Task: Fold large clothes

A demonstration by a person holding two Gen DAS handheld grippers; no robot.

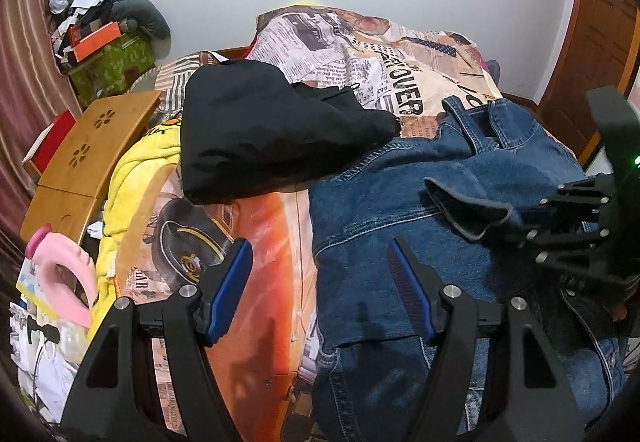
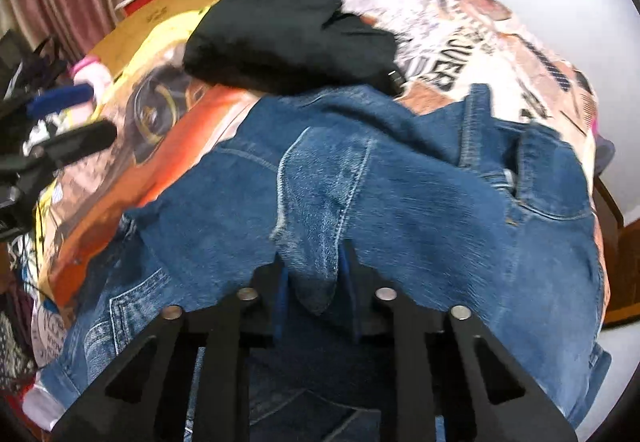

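Observation:
A blue denim jacket lies crumpled on the right side of the bed; it fills the middle of the right wrist view. My left gripper is open and empty, its blue pads hovering over the jacket's left edge. My right gripper is shut on a fold of the denim jacket and lifts it. It shows at the right edge of the left wrist view. A folded black garment lies behind the jacket, also seen from the right wrist.
The bed has a newspaper-and-car print cover. A yellow garment, a wooden lap table and a pink object sit at the left. A cluttered green box stands at the back left; a wooden door at the right.

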